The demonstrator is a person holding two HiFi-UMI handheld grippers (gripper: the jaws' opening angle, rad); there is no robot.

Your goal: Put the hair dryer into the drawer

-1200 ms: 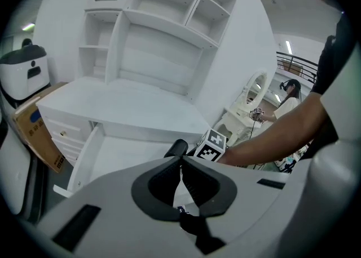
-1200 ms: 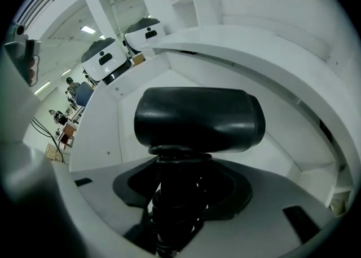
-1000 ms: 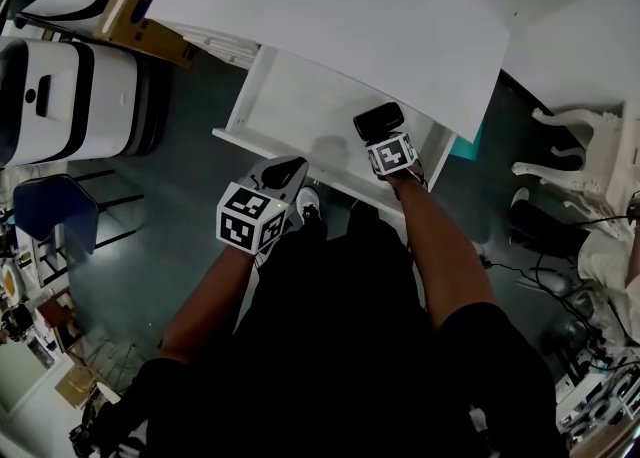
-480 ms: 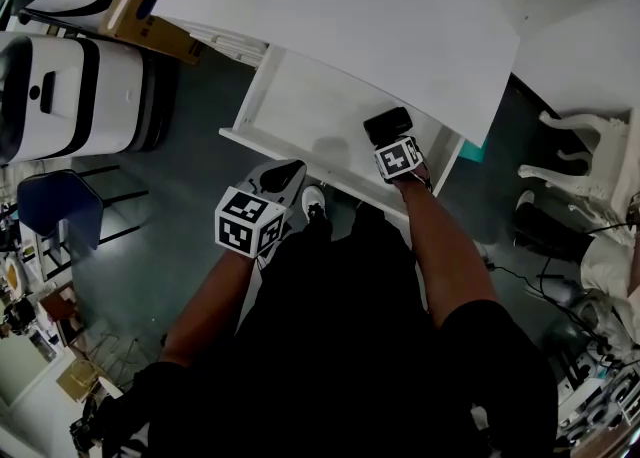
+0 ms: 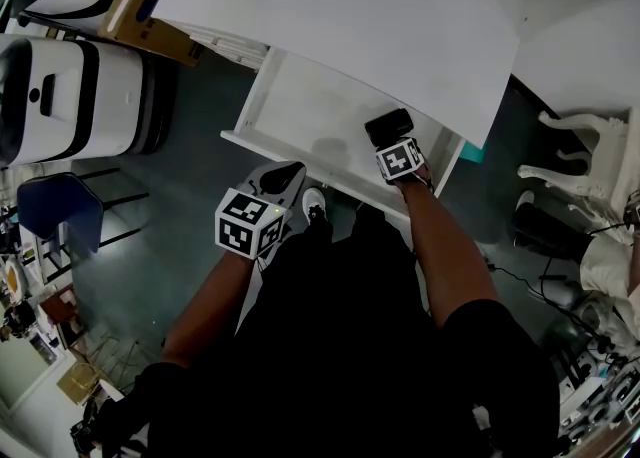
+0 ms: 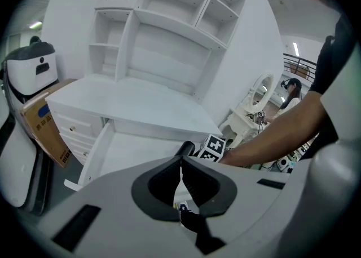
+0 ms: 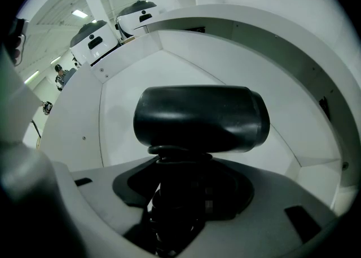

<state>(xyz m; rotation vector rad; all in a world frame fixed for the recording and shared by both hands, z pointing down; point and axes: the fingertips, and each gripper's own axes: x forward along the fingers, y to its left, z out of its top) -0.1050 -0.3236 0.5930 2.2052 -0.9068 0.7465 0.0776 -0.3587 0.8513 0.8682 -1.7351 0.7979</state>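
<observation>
At frame centre, the right gripper [image 5: 393,144] clamps the dryer [image 5: 388,127] over the open drawer [image 5: 295,106]; lower left, the left gripper [image 5: 288,170] is closed and empty.

A white desk top [image 5: 380,16] spanned the upper middle, with a shelved white hutch [image 6: 169,20] rising behind it. At its left a cardboard box [image 5: 150,21] sat beside a rounded white-and-black machine [image 5: 70,96]. A blue chair [image 5: 55,211] stood on the grey floor [image 5: 170,196], and an ornate white chair [image 5: 585,161] stood far right
</observation>
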